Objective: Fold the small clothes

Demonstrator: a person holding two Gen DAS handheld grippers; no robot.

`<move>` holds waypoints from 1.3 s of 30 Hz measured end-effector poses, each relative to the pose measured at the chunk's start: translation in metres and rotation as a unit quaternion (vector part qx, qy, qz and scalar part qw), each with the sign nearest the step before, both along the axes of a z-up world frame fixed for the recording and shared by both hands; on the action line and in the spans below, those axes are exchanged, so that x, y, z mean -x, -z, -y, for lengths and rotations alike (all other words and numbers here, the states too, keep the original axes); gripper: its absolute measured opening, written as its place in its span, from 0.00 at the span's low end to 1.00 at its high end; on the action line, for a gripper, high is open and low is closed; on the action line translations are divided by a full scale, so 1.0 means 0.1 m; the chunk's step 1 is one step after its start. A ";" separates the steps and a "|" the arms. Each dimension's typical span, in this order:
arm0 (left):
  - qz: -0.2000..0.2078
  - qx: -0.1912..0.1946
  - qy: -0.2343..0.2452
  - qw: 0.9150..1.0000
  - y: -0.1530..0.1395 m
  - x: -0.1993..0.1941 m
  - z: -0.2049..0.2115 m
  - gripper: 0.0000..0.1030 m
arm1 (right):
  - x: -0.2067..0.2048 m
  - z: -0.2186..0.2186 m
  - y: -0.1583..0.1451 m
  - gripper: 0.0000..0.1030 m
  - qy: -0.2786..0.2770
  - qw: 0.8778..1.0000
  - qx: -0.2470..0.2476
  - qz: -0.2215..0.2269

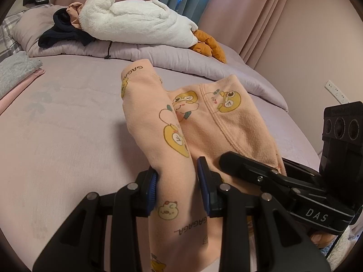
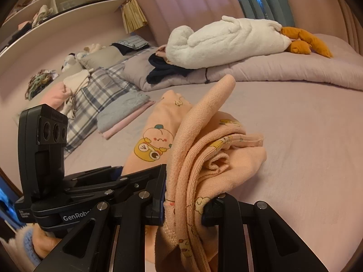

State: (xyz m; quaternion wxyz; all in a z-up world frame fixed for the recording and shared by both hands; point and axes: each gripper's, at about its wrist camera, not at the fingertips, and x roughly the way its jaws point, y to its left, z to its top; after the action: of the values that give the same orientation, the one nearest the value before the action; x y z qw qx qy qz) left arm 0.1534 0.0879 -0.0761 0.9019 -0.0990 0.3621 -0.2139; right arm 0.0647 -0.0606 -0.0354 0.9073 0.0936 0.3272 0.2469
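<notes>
Both the left gripper (image 1: 177, 189) and the right gripper (image 2: 185, 206) pinch the peach cartoon-printed garment (image 1: 204, 122) above the lilac bed sheet (image 1: 74, 117); they should lower it evenly, keeping edges aligned.

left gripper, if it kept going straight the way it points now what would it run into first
The left gripper is shut on the peach garment, which already fills its path. Beyond that cloth it would probably meet the mauve bed sheet, though depth is hard to judge.

My black fingers (image 1: 213, 195) with blue pads pinch a peach garment (image 1: 172, 136) printed with yellow cartoon figures. The bedsheet (image 1: 68, 113) is pale lilac. A white plush toy (image 1: 136, 25) has orange feet.
</notes>
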 end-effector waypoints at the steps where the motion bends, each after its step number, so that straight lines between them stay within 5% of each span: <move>1: 0.000 0.000 0.000 1.000 0.00 -0.01 0.00 0.29 | 0.00 0.00 0.00 0.23 0.000 1.000 0.000 0.000; 39: -0.055 -0.021 0.003 0.998 0.32 -0.50 0.05 0.30 | -0.47 0.09 0.30 0.23 0.012 0.998 -0.012 -0.056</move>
State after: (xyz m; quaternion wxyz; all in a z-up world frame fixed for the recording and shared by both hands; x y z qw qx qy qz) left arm 0.2031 0.0824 -0.1084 0.8818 -0.0909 0.4160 -0.2028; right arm 0.1113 -0.0693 -0.0651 0.8894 0.1220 0.3730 0.2342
